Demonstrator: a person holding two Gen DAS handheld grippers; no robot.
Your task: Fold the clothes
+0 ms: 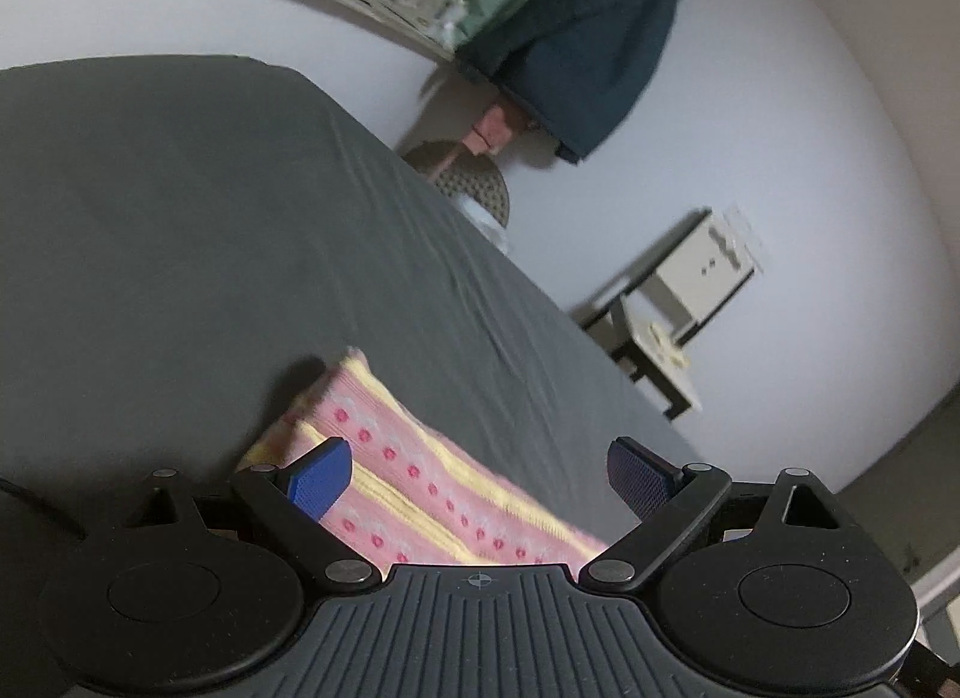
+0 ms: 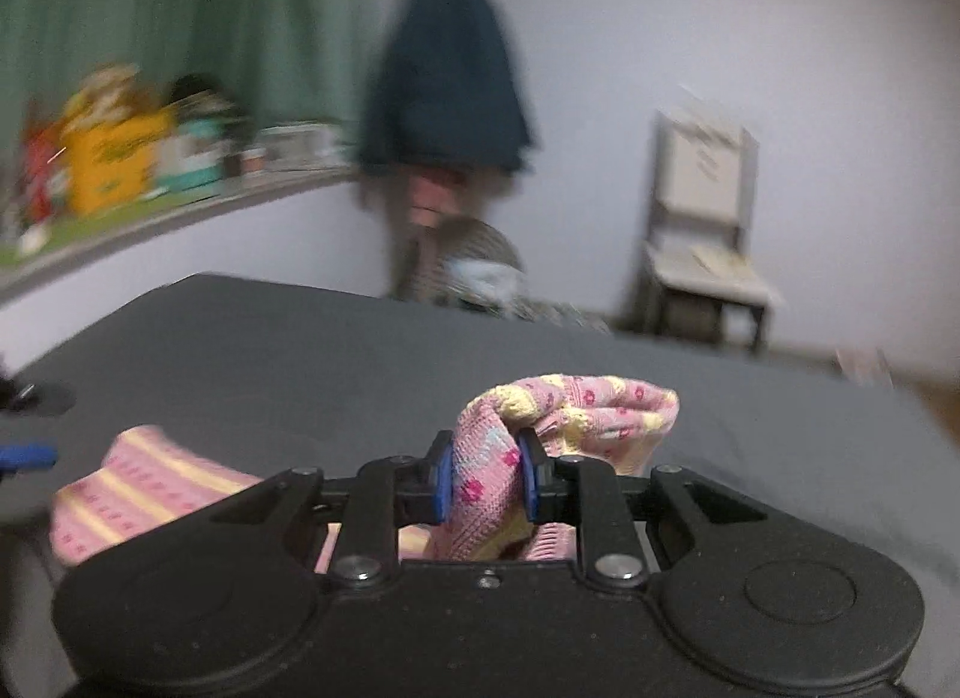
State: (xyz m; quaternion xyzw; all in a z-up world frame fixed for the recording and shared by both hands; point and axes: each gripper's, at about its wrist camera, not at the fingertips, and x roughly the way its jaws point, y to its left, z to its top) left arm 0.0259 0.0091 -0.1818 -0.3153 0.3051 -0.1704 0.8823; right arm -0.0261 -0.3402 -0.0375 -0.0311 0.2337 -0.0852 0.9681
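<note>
Right gripper [image 2: 485,482] pinches a bunched end of the pink striped cloth [image 2: 150,488], lifted off the grey bed [image 2: 300,350]; the rest trails left toward the left gripper [image 1: 480,479], spread wide, prob. just above it.

Each hand-held gripper is built of matte black plastic. The left hand-held gripper [image 1: 480,473] has a ribbed dark grey centre plate marked with a small crosshair, flanked by two round black housings with circular caps. Angled black link arms, pinned with silver round-headed screws, carry blue textured finger pads [image 1: 321,479]. The right hand-held gripper [image 2: 485,479] shows the same black housings, silver screws on its link arms, a small central screw and blue pads [image 2: 443,482].
</note>
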